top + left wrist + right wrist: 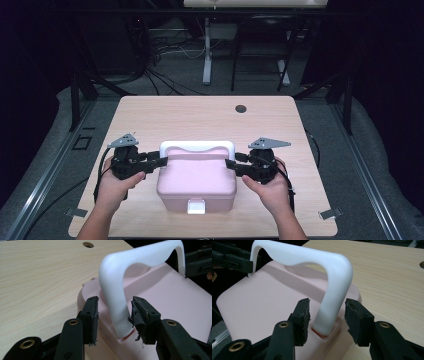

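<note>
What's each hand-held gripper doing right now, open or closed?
Left hand-held gripper: open, jaws astride the white handle leg.
Right hand-held gripper: open, astride the handle's other leg.

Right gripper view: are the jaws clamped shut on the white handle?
No. The right gripper is open, gaps showing between both pads and the white handle.

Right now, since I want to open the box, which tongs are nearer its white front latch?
Neither clearly: left tongs and right tongs sit open around opposite ends of the handle, about equally far from the latch.
</note>
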`<state>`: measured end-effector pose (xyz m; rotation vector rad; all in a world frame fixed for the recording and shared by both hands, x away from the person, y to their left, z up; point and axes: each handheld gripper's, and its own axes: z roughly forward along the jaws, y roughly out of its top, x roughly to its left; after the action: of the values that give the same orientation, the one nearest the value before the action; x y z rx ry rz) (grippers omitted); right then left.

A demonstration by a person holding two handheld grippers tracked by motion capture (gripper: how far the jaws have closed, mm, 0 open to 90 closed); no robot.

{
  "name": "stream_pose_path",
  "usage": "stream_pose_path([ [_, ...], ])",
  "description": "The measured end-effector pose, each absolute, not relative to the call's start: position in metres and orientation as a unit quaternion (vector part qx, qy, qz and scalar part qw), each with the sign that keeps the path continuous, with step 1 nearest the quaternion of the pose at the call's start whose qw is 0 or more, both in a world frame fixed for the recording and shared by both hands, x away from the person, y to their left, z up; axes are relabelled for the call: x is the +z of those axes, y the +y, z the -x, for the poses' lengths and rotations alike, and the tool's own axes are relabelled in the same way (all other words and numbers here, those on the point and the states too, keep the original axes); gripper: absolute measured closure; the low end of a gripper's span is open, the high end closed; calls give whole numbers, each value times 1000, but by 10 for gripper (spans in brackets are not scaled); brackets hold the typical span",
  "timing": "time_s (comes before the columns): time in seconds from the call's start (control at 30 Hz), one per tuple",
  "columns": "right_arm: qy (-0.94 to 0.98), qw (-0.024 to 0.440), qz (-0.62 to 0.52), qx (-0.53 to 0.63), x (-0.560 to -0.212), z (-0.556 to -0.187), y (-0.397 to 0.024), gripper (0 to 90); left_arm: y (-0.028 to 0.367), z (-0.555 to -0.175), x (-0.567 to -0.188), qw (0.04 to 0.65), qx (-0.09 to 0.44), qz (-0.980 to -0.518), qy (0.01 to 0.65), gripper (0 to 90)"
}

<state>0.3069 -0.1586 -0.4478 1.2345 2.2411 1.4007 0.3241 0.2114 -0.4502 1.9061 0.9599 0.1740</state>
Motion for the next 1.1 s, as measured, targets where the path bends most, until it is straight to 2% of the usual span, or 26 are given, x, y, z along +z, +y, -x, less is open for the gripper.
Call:
stream_pose_path([
  [0.3, 772, 118, -412, 469, -449, -304, -157, 649, 208, -319, -452, 483, 72, -782, 388, 635],
  [0.53, 773, 123, -404, 473, -446, -298, -159, 706, 206, -312, -450, 478, 100, -789, 374, 691],
  [1.1, 776, 131, -399, 472, -444, -290, -160, 738, 209, -307, -450, 482, 92, -788, 371, 736],
])
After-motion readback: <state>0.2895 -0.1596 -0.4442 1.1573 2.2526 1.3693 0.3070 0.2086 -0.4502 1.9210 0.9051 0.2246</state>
